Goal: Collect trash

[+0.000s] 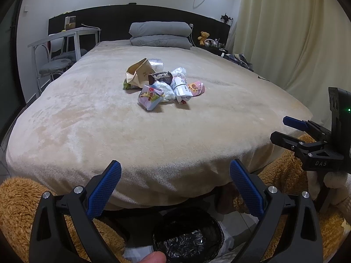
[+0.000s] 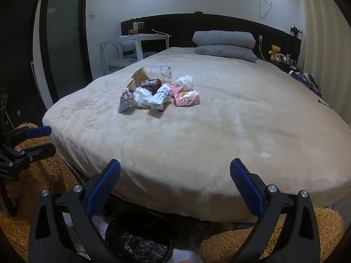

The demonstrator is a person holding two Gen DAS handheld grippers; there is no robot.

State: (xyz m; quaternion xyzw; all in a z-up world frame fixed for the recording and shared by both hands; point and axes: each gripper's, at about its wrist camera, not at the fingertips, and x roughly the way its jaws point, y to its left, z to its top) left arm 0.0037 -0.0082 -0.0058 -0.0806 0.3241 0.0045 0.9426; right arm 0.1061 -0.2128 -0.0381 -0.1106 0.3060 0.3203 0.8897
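A pile of trash (image 1: 163,83) lies in the middle of the beige bed (image 1: 109,131): a brown paper bag (image 1: 138,73), a pink wrapper (image 1: 196,87), crumpled white plastic and printed packets. The same trash pile (image 2: 158,89) shows in the right wrist view. My left gripper (image 1: 175,188) is open at the bed's near edge, nothing between its fingers. My right gripper (image 2: 175,186) is also open and empty, well short of the pile. A black-lined trash bin (image 1: 186,239) stands on the floor below both grippers, the bin (image 2: 140,241) also showing under the right one.
Folded grey bedding (image 1: 161,34) lies at the headboard. A white table with chairs (image 1: 63,43) stands left of the bed, a nightstand with a teddy bear (image 1: 203,37) on the right, curtains (image 1: 285,32) beyond. Shaggy brown rugs (image 2: 263,236) cover the floor.
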